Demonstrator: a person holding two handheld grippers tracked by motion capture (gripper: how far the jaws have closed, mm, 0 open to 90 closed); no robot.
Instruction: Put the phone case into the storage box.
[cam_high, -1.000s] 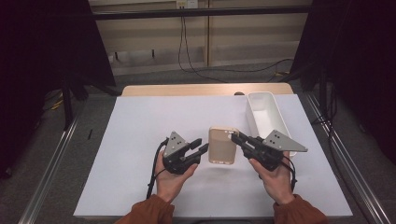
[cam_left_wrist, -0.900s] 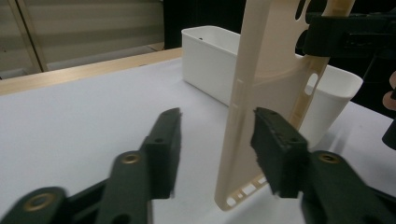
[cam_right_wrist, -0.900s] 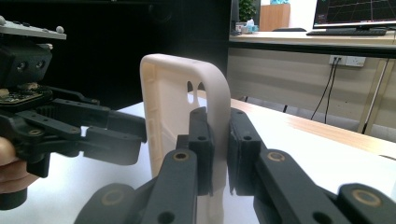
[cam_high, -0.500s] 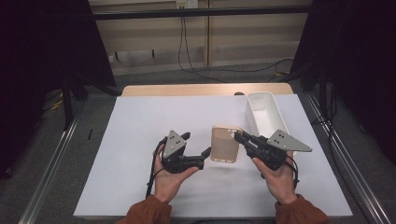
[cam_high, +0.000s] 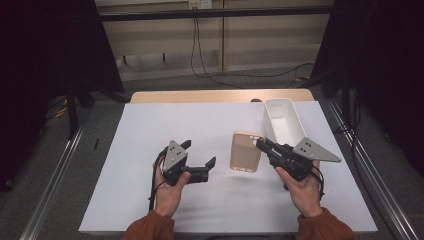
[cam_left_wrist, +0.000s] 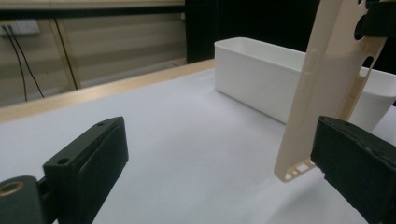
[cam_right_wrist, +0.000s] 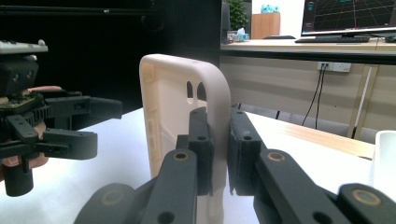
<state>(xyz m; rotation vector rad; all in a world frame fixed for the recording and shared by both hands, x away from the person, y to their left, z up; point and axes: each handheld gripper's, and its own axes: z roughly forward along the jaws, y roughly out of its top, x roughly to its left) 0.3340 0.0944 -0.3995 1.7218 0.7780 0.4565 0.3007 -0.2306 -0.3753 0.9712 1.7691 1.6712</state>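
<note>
High view. The right gripper (cam_high: 261, 145), held in the person's right hand (cam_high: 303, 187) near the table's right edge, is clamped on the side wall of a beige phone case (cam_high: 245, 151). The case is carried off the white table surface (cam_high: 150, 125), just beside the near end of the white bin (cam_high: 283, 120) that stands along the right edge. One-sided support probably frees the case to be moved towards the bin. The left gripper (cam_high: 199, 158), in the left hand (cam_high: 169, 192), sits nearer the front edge, apart from the case, its jaws spread and holding nothing.

Left gripper view. Its two black jaws stand wide, with only bare table between them. The phone case (cam_left_wrist: 327, 88) hangs tilted ahead of the right-hand jaw, camera cut-outs uppermost, and the bin (cam_left_wrist: 275, 79) lies behind it.

Right gripper view. The jaws pinch the thin wall of the case (cam_right_wrist: 187, 116), one pad inside the shell and one outside, which holds it upright. The left gripper (cam_right_wrist: 70, 123) shows farther off, released.

Change. A second ago both grippers met at the case. The left jaws have just been opening, nothing lies between them now, and that gripper has drawn back towards the left. The right grip and the case's place are unchanged.
</note>
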